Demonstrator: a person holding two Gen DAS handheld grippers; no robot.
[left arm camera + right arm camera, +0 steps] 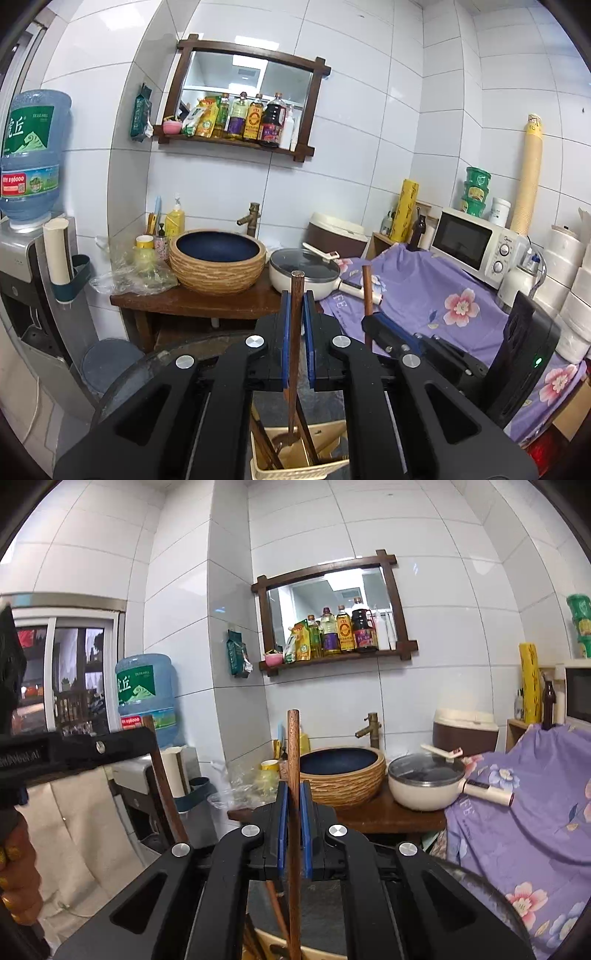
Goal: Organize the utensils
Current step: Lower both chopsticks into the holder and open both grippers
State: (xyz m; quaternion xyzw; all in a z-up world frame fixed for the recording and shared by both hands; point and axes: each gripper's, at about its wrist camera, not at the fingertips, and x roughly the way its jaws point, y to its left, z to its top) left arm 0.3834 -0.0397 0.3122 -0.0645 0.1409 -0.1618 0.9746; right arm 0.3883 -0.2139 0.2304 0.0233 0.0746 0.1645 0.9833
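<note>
Two handheld grippers work side by side in a small tiled kitchen corner, each clenched on one dark wooden utensil handle held almost upright.

In the left wrist view, the left gripper (297,299) has its blue-padded jaws closed on a wooden utensil (295,332) whose lower end reaches down into a cream utensil basket (295,467) just below. The basket holds several more brown handles (whether chopsticks or spoons is hard to tell). To the right, the right gripper (380,325) grips a second wooden stick (367,295), seen from the side.

In the right wrist view, the right gripper (294,794) is clamped on its stick (293,775), which rises above the jaws and runs down toward the basket's rim (273,941) at the bottom edge. At the far left, the left gripper (122,744) appears with its utensil (162,786) slanting downward.

As a judgement, the task looks midway: both pieces are gripped over the basket, neither is placed anywhere new, and others wait inside.

Only the left view shows the basket's contents and a microwave (476,245) on a purple floral cloth (424,291). Only the right view shows a window (70,675) and a beige cloth (74,834). Both show the bowl-shaped sink (218,260) and a lidded white pot (304,271) on the wooden tabletop (192,301).
</note>
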